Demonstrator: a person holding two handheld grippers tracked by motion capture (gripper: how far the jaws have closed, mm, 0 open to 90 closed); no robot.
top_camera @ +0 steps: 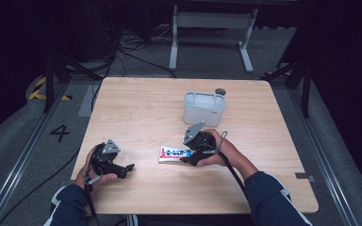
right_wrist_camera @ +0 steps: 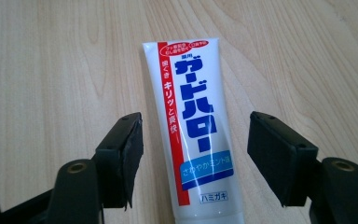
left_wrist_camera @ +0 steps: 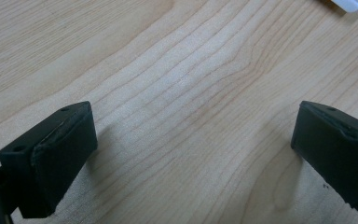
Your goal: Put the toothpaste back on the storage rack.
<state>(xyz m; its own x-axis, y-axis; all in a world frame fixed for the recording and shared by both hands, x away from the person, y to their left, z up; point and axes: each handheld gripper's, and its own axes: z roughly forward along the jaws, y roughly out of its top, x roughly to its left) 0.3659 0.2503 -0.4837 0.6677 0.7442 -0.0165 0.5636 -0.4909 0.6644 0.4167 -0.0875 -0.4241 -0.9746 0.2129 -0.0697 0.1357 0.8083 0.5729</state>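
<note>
We wear dark navy sleeves (top_camera: 269, 200) with white stripes. Our grippers are black, each topped by a grey three-cornered plate (top_camera: 110, 147). Black cables (top_camera: 233, 173) trail back.

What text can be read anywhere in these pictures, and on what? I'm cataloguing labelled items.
"ガードハロー" in big blue letters on the toothpaste tube.
"ハミガキ" in a small box near the tube's lower end.
"さわやかミント" on the tube's blue band; its last character is blurred.
"キリッと爽快" on the tube's red stripe, roughly; the small print above it is too small to read.
"4" on the floor left of the table.

White tube (right_wrist_camera: 193, 135) with red stripe, blue lettering; pale wood-grain table (top_camera: 136, 108).
</note>
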